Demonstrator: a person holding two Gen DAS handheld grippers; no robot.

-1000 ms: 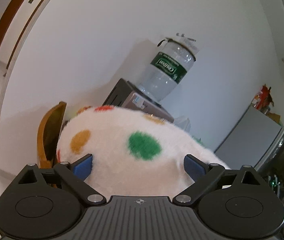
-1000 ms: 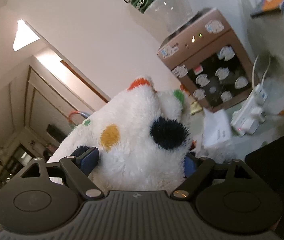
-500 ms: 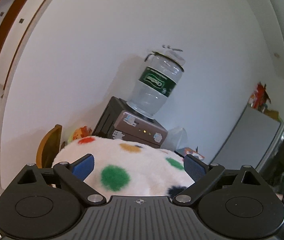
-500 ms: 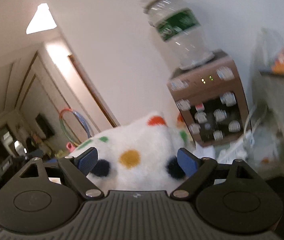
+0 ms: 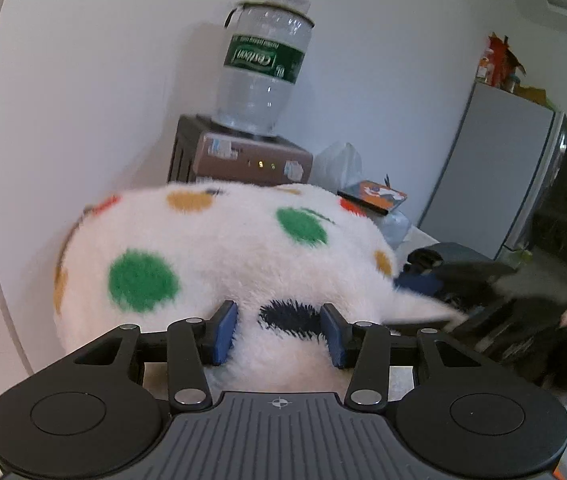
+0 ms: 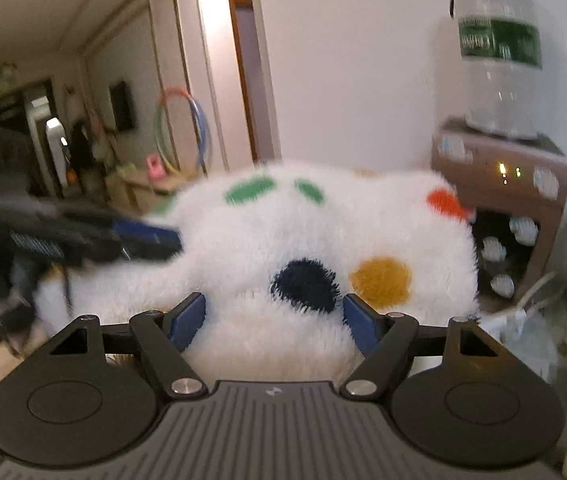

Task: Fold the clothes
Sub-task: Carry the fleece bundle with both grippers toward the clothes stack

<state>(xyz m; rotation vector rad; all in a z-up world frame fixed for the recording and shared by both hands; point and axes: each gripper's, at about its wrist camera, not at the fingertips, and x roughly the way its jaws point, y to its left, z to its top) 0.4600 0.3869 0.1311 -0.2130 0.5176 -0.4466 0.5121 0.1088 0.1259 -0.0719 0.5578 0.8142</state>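
Spotted fleece garment point(image 5: 219, 264) held aloft, bunched straight ahead between both; left hand-held gripper point(image 5: 279, 334) and right hand-held gripper point(image 6: 273, 320) each half-closed, pinching pile; long axis spans side to side

My left gripper point(image 5: 279, 334) has fleece bulging between its pads, hiding whether they bite. The fluffy spotted garment point(image 5: 219, 264) conceals whatever surface lies under it and covers the water dispenser point(image 5: 243, 160) base. In the right wrist view my other tool is a motion-blurred streak. The water bottle point(image 6: 497, 52) is cut off at the top edge there. Background room detail is too smeared to identify.
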